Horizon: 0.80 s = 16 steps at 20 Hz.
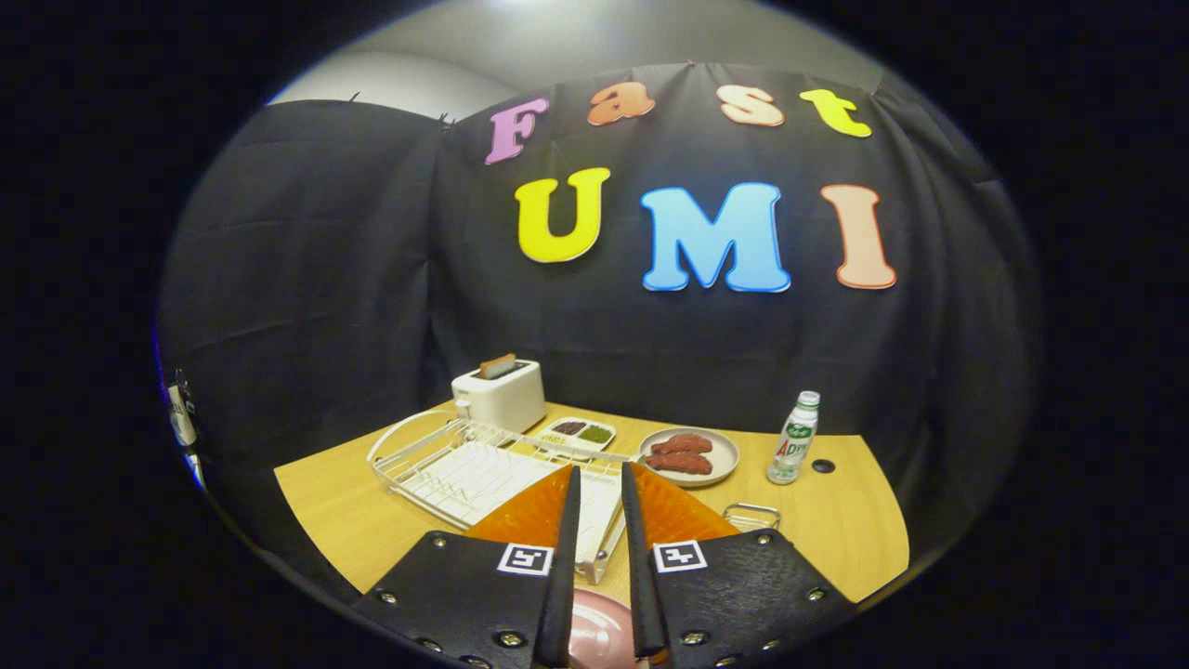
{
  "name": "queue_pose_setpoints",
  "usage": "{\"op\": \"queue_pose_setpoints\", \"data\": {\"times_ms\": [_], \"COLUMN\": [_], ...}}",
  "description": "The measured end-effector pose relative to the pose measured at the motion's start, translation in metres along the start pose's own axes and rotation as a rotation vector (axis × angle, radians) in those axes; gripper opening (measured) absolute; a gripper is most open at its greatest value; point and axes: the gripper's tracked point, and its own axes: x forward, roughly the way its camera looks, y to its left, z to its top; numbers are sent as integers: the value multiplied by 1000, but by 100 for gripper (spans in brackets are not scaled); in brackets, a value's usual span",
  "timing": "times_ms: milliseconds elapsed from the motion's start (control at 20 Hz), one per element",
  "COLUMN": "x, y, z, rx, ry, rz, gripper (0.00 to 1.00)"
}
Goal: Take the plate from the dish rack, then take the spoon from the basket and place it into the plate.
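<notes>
My gripper [600,467] hovers above the near side of the wooden table [372,520]. Its black fingers [568,520] stand open by a narrow gap with nothing between them. Orange ribbed surfaces flank both fingers. Low between the finger bases lies part of a pink plate [599,632], flat and close under the gripper. The white wire dish rack [464,469] sits just beyond the fingertips and to their left, with no dishes in its slots. A small wire basket rim [751,513] peeks out to the right of the right finger; its contents are hidden.
Behind the rack stands a white toaster [502,395] with a slice in it. To the right of the toaster come a small divided dish [578,432], a plate of red meat [689,455] and a white bottle [794,451]. A dark hole [823,465] marks the table.
</notes>
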Motion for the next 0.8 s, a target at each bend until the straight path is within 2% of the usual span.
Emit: {"op": "queue_pose_setpoints", "data": {"times_ms": [150, 200, 300, 400, 600, 800], "x": [-12, -19, -29, -38, -50, -61], "y": [-34, -45, -56, -77, -91, -104], "z": [30, 37, 48, 51, 51, 49], "rx": [6, 10, 13, 24, 79, 64], "ry": [-66, -84, -111, -124, -141, -154], "rz": [-111, -149, -181, -255, -292, -313], "gripper": [25, 31, 57, 99, 97, 97]}}
